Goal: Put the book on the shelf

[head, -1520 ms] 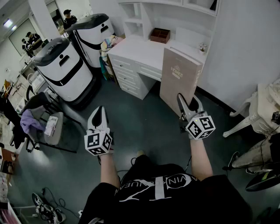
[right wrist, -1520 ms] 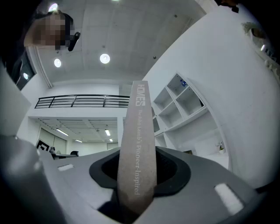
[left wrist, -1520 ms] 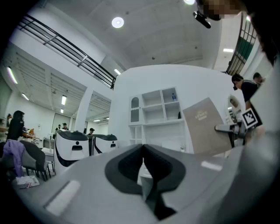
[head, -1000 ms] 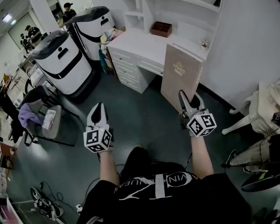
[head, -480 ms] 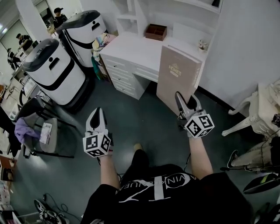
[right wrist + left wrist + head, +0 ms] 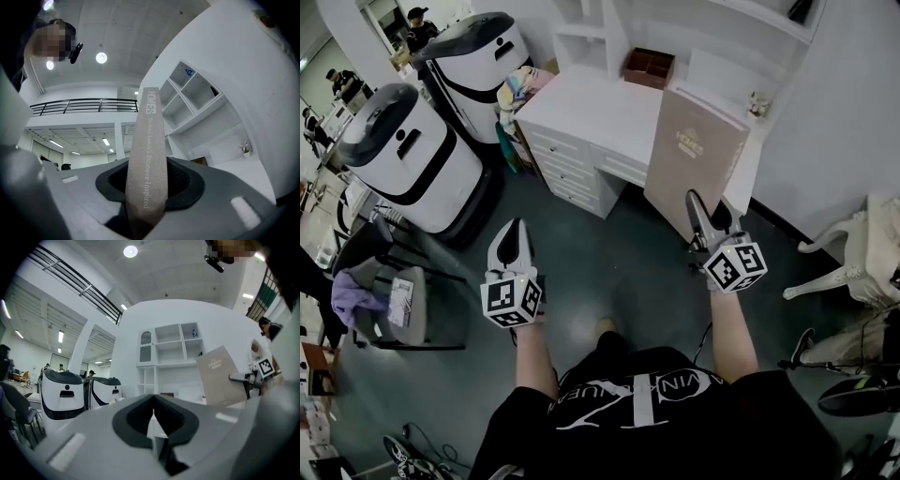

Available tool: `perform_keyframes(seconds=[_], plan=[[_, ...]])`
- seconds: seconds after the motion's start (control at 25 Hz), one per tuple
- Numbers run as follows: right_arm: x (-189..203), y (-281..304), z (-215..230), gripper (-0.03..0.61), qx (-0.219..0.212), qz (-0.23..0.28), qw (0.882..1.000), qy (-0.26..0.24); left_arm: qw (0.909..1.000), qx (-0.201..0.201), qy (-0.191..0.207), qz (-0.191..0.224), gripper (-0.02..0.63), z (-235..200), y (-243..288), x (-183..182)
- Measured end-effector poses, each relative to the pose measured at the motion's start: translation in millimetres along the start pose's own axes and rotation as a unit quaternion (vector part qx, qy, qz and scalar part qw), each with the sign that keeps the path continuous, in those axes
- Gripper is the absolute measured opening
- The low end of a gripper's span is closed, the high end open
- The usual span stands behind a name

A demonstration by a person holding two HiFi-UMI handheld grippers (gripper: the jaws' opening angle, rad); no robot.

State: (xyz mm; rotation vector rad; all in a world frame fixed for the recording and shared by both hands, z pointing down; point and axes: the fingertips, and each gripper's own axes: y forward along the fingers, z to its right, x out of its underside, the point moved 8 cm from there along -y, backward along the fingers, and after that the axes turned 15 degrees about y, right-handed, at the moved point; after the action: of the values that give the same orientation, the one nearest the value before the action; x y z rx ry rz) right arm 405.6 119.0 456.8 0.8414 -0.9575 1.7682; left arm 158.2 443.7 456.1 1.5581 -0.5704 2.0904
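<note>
A large tan book (image 6: 697,157) stands upright in the air in front of the white desk (image 6: 600,111), held by its lower edge. My right gripper (image 6: 705,217) is shut on the book; in the right gripper view its spine (image 6: 146,159) runs up between the jaws. The white shelf unit (image 6: 675,23) rises over the desk; its open compartments (image 6: 194,96) show beyond the book. My left gripper (image 6: 511,246) hangs at the left above the floor, shut with nothing in it. From the left gripper view the book (image 6: 221,376) shows at the right, the shelf (image 6: 171,350) ahead.
Two big white-and-black robot bodies (image 6: 412,155) stand left of the desk. A brown box (image 6: 644,66) sits on the desk's back. A grey chair (image 6: 389,295) is at the left, a white chair (image 6: 848,248) at the right. Dark green floor (image 6: 609,272) lies below the grippers.
The view has shifted slightly toward the desk. Both grippers keep their places; the book stays held upright in the right one.
</note>
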Motion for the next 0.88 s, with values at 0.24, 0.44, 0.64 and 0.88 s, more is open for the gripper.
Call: perform_keyframes(seconds=[0.24, 0.44, 0.64, 0.88], plan=[[10, 74, 7, 0.170, 0.026, -0.006, 1.000, 0.001, 0.9995, 0.031, -0.006, -0.003, 0.000, -43, 80, 7], [23, 114, 22, 0.170, 0.047, 0.004, 0.999, 0.002, 0.9986, 0.052, -0.004, -0.001, 0.000, -66, 133, 22], [37, 133, 31, 0.170, 0.056, 0.021, 0.998, 0.005, 0.9978, 0.065, 0.002, 0.008, 0.000, -78, 161, 36], [45, 162, 31, 0.170, 0.063, 0.018, 0.998, 0.005, 0.9971, 0.075, -0.011, 0.003, 0.000, -97, 187, 51]])
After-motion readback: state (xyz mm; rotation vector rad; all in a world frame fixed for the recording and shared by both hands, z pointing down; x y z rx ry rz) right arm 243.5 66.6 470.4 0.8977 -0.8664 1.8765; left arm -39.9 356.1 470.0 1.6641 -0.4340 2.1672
